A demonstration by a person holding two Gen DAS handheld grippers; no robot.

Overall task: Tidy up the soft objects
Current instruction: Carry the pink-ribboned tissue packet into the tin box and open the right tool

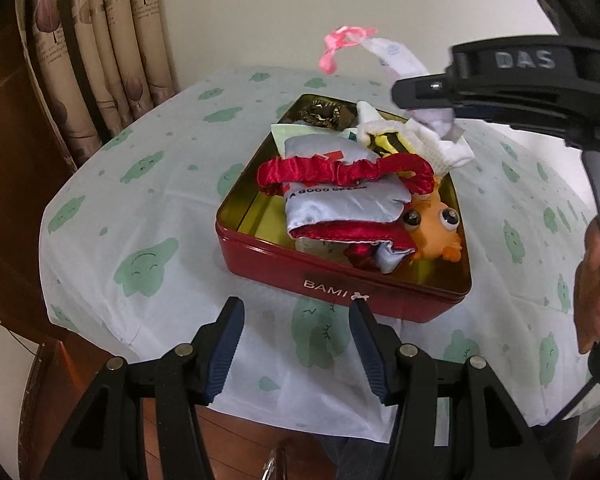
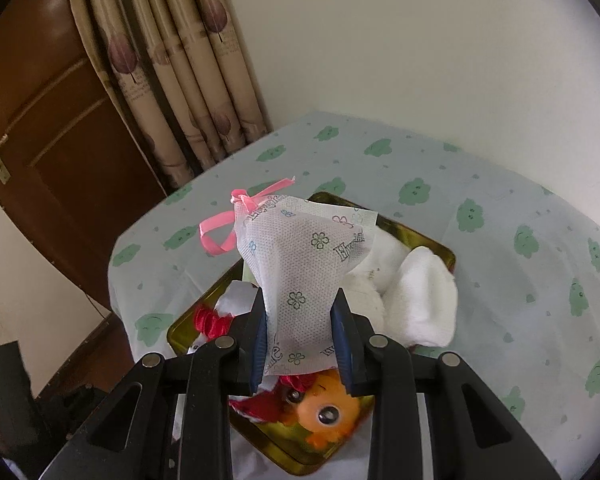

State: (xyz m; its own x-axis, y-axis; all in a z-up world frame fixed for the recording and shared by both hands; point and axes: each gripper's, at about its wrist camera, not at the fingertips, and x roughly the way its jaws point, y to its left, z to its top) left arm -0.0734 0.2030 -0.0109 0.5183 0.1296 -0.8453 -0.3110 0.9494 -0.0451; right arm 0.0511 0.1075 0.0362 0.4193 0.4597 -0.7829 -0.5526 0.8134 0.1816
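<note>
A red tin [image 1: 332, 286] with a gold inside stands on the table and holds several soft things. Among them are a silver and red satin eye mask [image 1: 332, 204], an orange fish toy [image 1: 432, 228] and a white cloth [image 1: 432, 148]. My left gripper [image 1: 298, 314] is open and empty just in front of the tin. My right gripper [image 2: 300, 300] is shut on a white sachet [image 2: 308, 256] tied with a pink ribbon [image 2: 220, 236], and holds it above the tin [image 2: 432, 244]. The left wrist view shows that gripper [image 1: 424, 98] over the tin's far right corner, the sachet [image 1: 396, 54] sticking up.
A white tablecloth [image 1: 148, 216] printed with green clouds covers the table. A curtain [image 1: 100, 52] and a brown door [image 2: 48, 120] stand at the back left, with a pale wall behind. A person's hand [image 1: 596, 292] holds the right gripper's handle at the right edge.
</note>
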